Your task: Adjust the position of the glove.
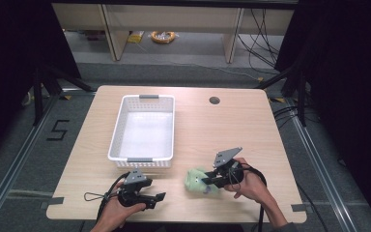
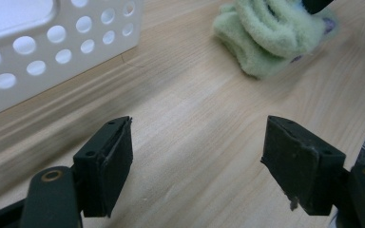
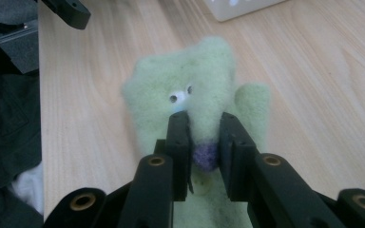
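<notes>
Light wood table with a round cable hole near its far edge; grey floor beyond bearing a coil of yellow cable, loose black cables, pale furniture legs, and a black floor marking.

Probably a lab: black curtains, floor rails, loose cables around a bare table.

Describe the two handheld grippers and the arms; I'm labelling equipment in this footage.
Both the left gripper and right gripper are black, each topped with a grey three-cornered plate and trailing a black cable. Their jaws are flat black blocks on arms with brass-coloured pivots. No sleeves cover the forearms.
</notes>
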`<control>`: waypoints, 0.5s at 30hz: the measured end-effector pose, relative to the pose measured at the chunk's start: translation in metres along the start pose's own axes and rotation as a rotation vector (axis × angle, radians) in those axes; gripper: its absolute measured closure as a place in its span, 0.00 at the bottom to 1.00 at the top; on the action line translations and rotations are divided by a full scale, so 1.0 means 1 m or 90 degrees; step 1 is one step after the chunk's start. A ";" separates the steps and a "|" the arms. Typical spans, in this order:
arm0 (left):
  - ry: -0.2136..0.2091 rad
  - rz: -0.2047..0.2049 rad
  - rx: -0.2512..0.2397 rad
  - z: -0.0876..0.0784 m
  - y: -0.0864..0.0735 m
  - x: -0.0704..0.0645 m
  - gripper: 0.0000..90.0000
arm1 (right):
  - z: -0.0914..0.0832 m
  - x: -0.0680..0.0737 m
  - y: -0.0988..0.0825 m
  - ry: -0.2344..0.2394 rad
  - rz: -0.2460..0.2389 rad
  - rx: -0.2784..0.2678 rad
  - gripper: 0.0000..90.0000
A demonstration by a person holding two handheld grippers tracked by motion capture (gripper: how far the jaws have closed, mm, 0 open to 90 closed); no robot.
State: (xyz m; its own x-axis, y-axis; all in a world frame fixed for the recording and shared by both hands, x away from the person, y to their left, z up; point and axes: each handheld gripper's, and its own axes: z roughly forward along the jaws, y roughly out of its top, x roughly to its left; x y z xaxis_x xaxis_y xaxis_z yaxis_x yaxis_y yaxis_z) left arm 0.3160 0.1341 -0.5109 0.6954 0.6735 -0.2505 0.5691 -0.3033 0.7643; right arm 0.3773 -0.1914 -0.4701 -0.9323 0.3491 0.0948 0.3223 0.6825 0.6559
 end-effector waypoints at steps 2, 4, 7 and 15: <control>0.006 0.011 0.010 0.000 0.000 0.001 0.28 | -0.001 -0.001 -0.001 -0.007 0.005 0.003 0.83; 0.001 -0.003 -0.001 0.000 0.000 -0.001 0.28 | 0.000 -0.001 -0.001 -0.003 -0.003 0.003 0.82; -0.001 0.001 -0.001 0.000 0.000 0.000 0.28 | 0.001 0.000 -0.002 -0.007 0.001 0.004 0.78; 0.004 0.005 -0.007 -0.001 0.000 0.000 0.28 | -0.010 0.002 -0.009 -0.038 0.047 -0.020 0.69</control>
State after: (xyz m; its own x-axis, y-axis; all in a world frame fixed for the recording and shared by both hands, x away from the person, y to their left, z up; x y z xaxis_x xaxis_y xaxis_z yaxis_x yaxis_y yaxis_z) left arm 0.3159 0.1346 -0.5104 0.6969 0.6753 -0.2413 0.5592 -0.3011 0.7724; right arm 0.3711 -0.2034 -0.4686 -0.8943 0.4360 0.1003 0.3841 0.6333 0.6719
